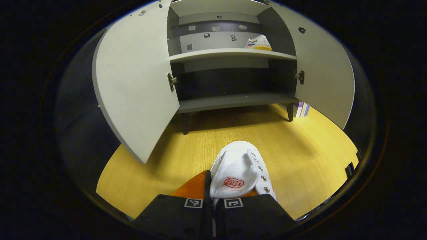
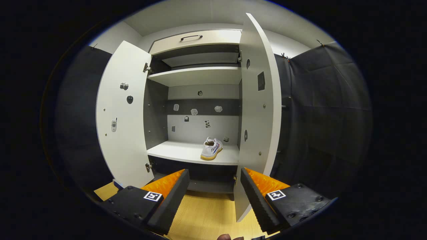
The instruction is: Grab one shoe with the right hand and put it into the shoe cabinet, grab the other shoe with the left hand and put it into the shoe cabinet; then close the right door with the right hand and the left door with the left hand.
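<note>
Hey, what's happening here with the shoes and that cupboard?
A person is putting a pair of white shoes into a shoe cabinet using a handheld claw in each hand. One shoe already sits on the middle shelf. The left claw is shut on the other shoe, held above the wooden floor in front of the cabinet. The right claw is open and holds nothing. Both doors, left door and right door, stand wide open, not yet closed.

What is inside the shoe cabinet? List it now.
One white shoe sits on the middle shelf of the shoe cabinet, right side. Upper shelf looks bare; the bottom shelf's dark recess can't be checked fully.
</note>
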The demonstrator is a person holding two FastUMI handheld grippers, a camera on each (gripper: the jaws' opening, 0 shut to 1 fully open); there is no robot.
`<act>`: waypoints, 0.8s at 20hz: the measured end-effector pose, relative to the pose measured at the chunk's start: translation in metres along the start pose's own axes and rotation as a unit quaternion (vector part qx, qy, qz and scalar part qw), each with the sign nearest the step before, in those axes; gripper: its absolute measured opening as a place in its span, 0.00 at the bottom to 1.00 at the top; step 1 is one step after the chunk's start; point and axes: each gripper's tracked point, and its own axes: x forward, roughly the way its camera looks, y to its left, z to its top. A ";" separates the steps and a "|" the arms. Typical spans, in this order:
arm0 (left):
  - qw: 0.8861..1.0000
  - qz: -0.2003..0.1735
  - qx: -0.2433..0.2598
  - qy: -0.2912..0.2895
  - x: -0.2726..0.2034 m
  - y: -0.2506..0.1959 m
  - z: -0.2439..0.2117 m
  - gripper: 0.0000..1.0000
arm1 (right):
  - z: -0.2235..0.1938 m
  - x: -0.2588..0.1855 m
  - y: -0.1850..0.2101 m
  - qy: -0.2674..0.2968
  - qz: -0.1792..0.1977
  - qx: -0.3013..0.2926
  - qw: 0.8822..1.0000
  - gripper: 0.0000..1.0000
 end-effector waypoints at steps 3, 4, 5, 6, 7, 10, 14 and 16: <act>0.999 0.028 -0.031 0.000 -0.021 0.006 0.043 0.08 | 0.005 -0.004 -0.009 -0.007 0.003 -0.001 1.000 0.98; 0.999 0.032 -0.043 -0.001 -0.026 0.006 0.058 0.08 | 0.005 -0.005 -0.013 -0.008 0.004 -0.001 1.000 0.98; 0.998 0.035 -0.052 -0.005 -0.030 0.006 0.075 0.08 | 0.005 -0.007 -0.017 -0.008 0.005 0.000 1.000 0.98; 0.998 0.038 -0.058 -0.011 -0.033 0.007 0.094 0.08 | 0.004 -0.008 -0.020 -0.008 0.005 0.001 1.000 0.98; 0.997 0.042 -0.062 -0.020 -0.035 0.008 0.115 0.08 | 0.003 -0.010 -0.025 -0.008 0.005 0.001 1.000 0.98; 0.996 0.045 -0.069 -0.046 -0.037 0.009 0.176 0.08 | -0.005 -0.021 -0.031 -0.002 0.002 -0.004 1.000 0.98; 0.994 0.056 -0.065 -0.066 -0.027 0.012 0.249 0.08 | -0.016 -0.031 -0.049 0.009 -0.003 0.003 1.000 0.98; 0.994 0.061 -0.062 -0.073 -0.016 0.012 0.281 0.08 | -0.020 -0.034 -0.058 0.012 -0.007 0.009 1.000 0.98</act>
